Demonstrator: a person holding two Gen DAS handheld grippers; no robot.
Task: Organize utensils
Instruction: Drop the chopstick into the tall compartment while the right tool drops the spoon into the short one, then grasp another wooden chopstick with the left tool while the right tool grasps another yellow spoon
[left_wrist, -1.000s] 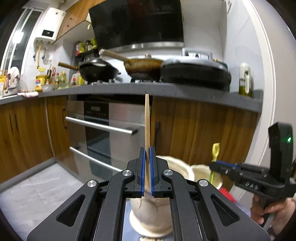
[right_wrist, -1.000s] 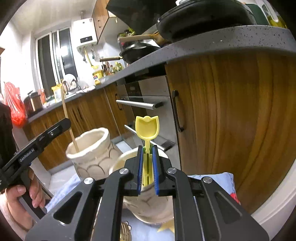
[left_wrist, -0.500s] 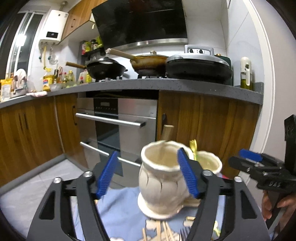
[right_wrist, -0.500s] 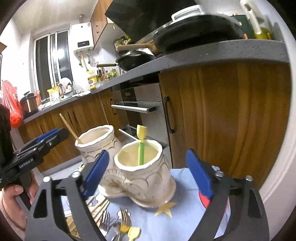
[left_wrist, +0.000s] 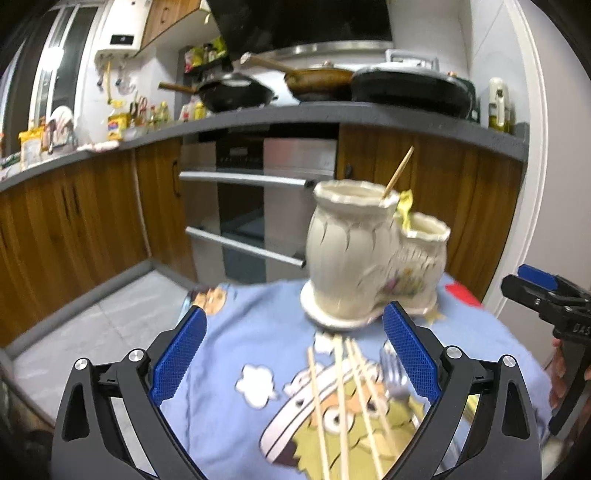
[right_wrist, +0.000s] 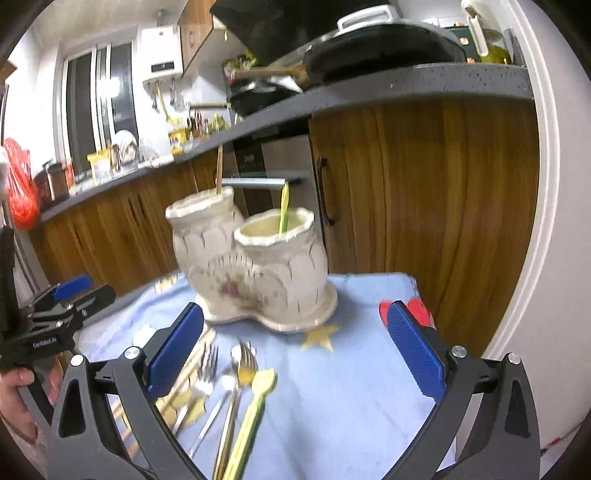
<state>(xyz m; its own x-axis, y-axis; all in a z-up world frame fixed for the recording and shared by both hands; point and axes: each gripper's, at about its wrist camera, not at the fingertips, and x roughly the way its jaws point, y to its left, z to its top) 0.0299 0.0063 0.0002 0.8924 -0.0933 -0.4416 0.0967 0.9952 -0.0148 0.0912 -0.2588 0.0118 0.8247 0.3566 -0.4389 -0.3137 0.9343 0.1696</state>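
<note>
— Where are the utensils?

— A chopstick (left_wrist: 398, 172) and a yellow utensil (right_wrist: 283, 207) stand in the ceramic holder (right_wrist: 255, 264) at frame centre; forks (right_wrist: 243, 363) lie on the blue cloth (right_wrist: 347, 373) below.

— And the grippers?

— Left gripper (left_wrist: 293, 363) and right gripper (right_wrist: 295, 354) both gape wide, holding nothing.

the cream ceramic utensil holder (left_wrist: 369, 258) stands upright on the blue cloth, two joined pots on one base, the taller pot (right_wrist: 201, 229) beside the shorter one (right_wrist: 288, 251). a wooden chopstick (left_wrist: 398, 171) leans out of the taller pot. a yellow-green plastic utensil (right_wrist: 283, 208) stands in the shorter pot. in front of the holder, loose chopsticks (left_wrist: 341, 402) lie flat in a rough fan, next to metal forks (right_wrist: 208, 363), a spoon (right_wrist: 225, 384) and a yellow-green plastic piece (right_wrist: 255, 410).
</note>
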